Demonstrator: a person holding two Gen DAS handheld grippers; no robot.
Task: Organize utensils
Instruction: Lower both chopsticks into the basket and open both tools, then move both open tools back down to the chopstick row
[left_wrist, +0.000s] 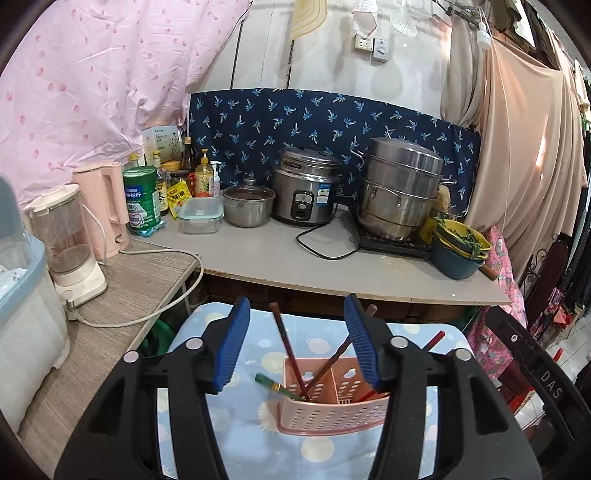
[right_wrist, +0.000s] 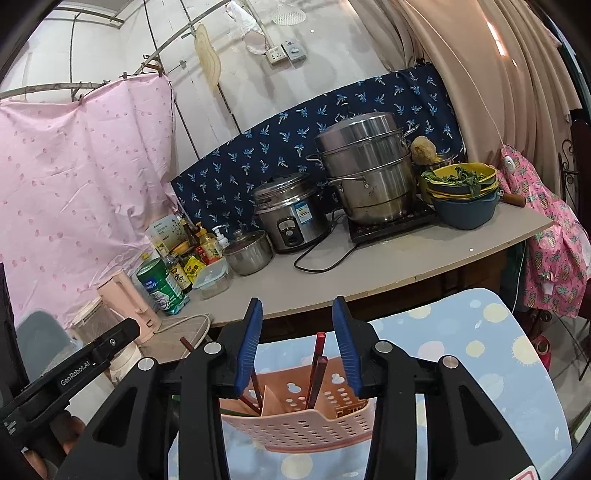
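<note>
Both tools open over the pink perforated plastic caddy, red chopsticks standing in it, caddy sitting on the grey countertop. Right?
One thing is off: the pink perforated plastic caddy sits on the blue dotted cloth, in front of the grey countertop, not on it. The left wrist view shows this. Both tools, left tool and right tool, are open, and the red chopsticks stand in the caddy.

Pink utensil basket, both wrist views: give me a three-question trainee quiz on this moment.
1. True or false: the left tongs are clamped on a chopstick.
2. What does the pink utensil basket stand on? A) the grey counter B) a light blue dotted cloth C) the rice cooker
3. Fill in: the steel steamer pot sits on a black ____.

Key: 1 false, both tongs stand open, with the chopsticks loose in the basket; 2 B, the cloth; 3 cooktop.
</note>
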